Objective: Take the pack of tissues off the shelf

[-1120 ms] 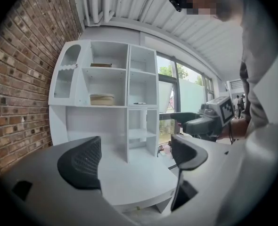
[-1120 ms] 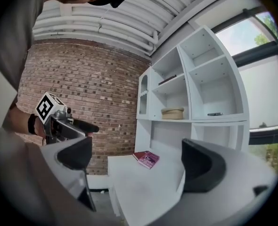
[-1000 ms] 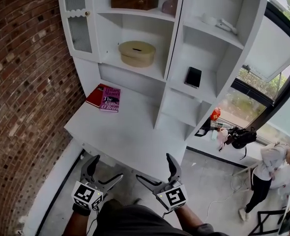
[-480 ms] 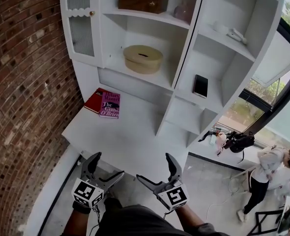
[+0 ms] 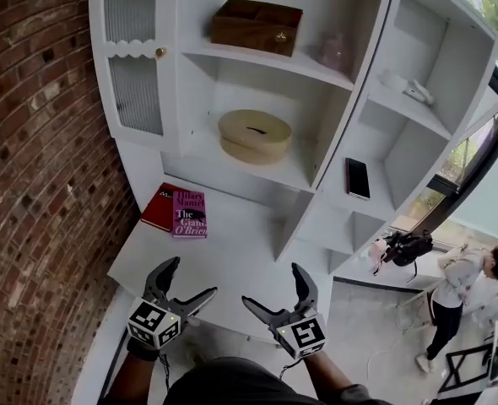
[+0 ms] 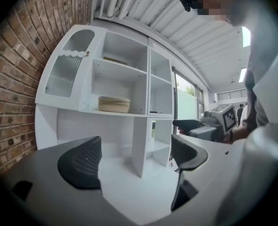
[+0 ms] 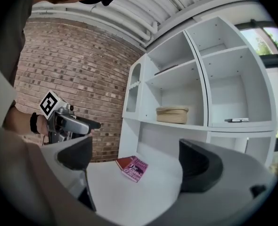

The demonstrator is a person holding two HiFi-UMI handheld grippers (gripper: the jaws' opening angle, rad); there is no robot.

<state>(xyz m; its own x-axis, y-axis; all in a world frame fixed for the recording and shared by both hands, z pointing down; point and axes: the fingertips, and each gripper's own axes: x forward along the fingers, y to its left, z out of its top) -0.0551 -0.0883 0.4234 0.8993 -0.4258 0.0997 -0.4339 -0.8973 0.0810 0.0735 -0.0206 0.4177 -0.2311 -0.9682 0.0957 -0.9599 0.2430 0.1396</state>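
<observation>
A beige oval tissue box (image 5: 255, 135) with a slot in its lid sits on the middle shelf of the white shelf unit (image 5: 232, 169); it also shows as the tissue box (image 6: 114, 104) and the tissue box (image 7: 172, 114) in the gripper views. A small white packet-like thing (image 5: 405, 87) lies on the upper right shelf; I cannot tell what it is. My left gripper (image 5: 190, 278) and right gripper (image 5: 273, 285) hang side by side below the desk's front edge, far from the shelves. Both stand open with nothing between the jaws, as the left gripper (image 6: 134, 159) and right gripper (image 7: 136, 159) views confirm.
Two books (image 5: 177, 212) lie on the white desk top (image 5: 232, 264). A wooden box (image 5: 257, 25) and a pink object (image 5: 333, 53) stand on the top shelf, a black phone (image 5: 357, 177) on a right shelf. Brick wall (image 5: 38, 184) at left; a person (image 5: 456, 298) stands at right.
The head view has come closer to the shelf unit and tilted up, so the shelves look larger. Both grippers have edged up toward the desk's front edge, still open.
</observation>
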